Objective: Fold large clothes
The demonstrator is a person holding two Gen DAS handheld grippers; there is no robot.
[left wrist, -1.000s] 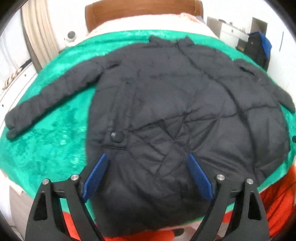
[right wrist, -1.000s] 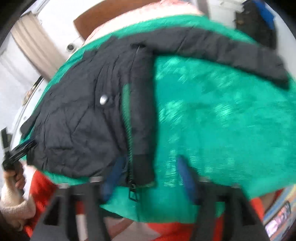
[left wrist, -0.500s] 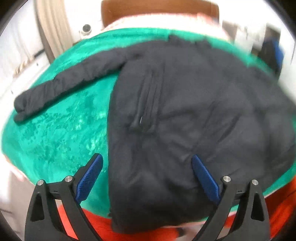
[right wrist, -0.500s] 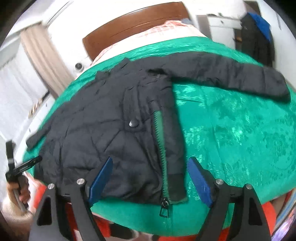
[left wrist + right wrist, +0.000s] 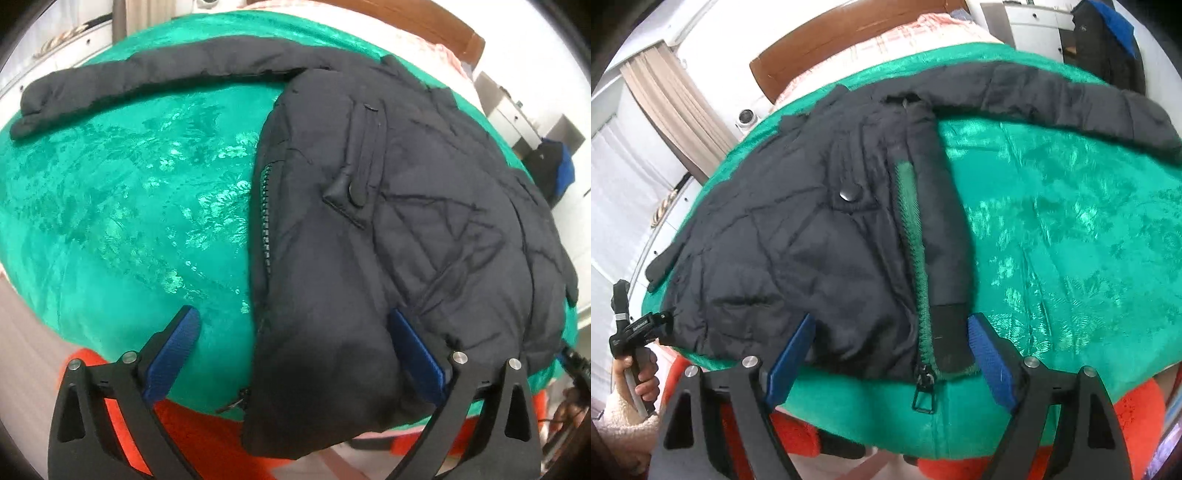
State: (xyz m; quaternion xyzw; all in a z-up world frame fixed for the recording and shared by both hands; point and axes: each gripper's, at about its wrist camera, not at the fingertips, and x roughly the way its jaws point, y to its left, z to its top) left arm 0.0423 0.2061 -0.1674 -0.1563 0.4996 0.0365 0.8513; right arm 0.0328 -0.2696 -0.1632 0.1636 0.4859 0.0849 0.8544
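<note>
A black quilted jacket [image 5: 388, 229] lies spread on a green bedspread [image 5: 122, 221], both sleeves stretched out. My left gripper [image 5: 291, 339] is open above the jacket's left hem corner, empty. In the right wrist view the jacket [image 5: 798, 258] shows its green-edged zipper [image 5: 916, 280] and right hem corner. My right gripper [image 5: 890, 343] is open over that hem corner by the zipper pull, holding nothing. The right sleeve [image 5: 1071, 99] reaches to the far right.
An orange cover [image 5: 192, 435] hangs below the bed's near edge. A wooden headboard [image 5: 849, 33] and a curtain [image 5: 676, 103] stand at the back. A white cabinet and dark hanging clothes [image 5: 1108, 40] are at the far right. The left hand-held gripper [image 5: 631, 332] shows at the left.
The left gripper has swung left, from the jacket's middle to its left hem corner. The right gripper has settled nearer the right hem corner by the zipper.
</note>
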